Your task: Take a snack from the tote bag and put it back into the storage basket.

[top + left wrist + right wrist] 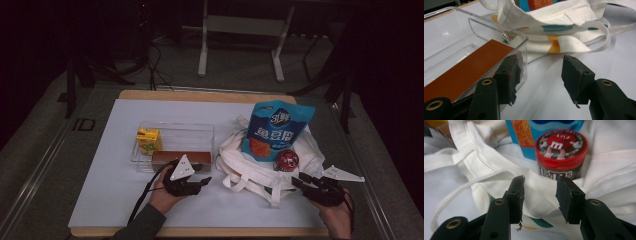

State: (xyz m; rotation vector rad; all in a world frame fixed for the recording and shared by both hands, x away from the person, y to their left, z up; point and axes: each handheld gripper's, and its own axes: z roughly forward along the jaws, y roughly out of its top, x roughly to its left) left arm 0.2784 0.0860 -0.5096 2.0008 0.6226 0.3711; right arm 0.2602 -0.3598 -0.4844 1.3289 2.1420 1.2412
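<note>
A white tote bag point(260, 172) lies at lower right of centre, holding a blue snack packet point(272, 131) and a red-lidded candy tub point(287, 160). The right gripper point(300, 179), jaws apart and empty, faces the tub; the left gripper point(206, 181), jaws apart, sits beside a clear bin point(175, 131)

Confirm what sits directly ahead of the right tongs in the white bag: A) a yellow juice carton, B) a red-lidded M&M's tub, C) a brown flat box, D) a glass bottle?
B: the right gripper view shows the red-lidded M&M's tub just beyond the open right tongs, lying on the white bag beside the blue snack pouch.
</note>
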